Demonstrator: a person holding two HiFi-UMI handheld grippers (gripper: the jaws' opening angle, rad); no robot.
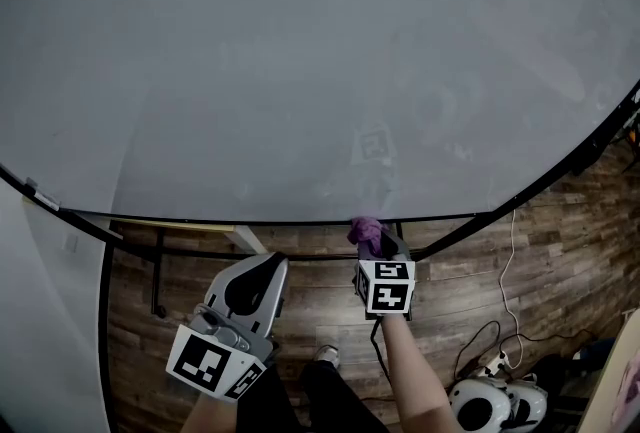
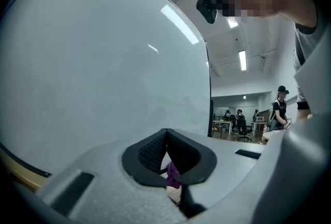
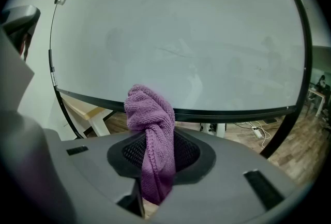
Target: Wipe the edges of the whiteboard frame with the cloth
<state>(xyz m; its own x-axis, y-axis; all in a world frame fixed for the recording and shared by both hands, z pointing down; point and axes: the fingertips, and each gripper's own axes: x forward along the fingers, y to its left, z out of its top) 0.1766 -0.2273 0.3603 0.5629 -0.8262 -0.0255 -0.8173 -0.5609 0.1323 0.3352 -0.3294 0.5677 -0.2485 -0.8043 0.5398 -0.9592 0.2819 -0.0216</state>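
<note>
My right gripper (image 3: 155, 154) clamps the purple cloth (image 3: 149, 114) at the lower whiteboard frame (image 3: 232, 113) — my left gripper (image 2: 166, 151) holds nothing, jaws together.

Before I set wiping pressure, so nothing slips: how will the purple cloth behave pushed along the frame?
Likely floppy: the purple cloth bunches and droops from the right gripper. Probably light; its knit looks grippy. Against the frame it should squash, not slide stiffly.

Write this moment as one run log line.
right gripper: shut on purple cloth | purple cloth: at bottom edge of whiteboard frame, contact unclear | left gripper: shut, empty
</note>
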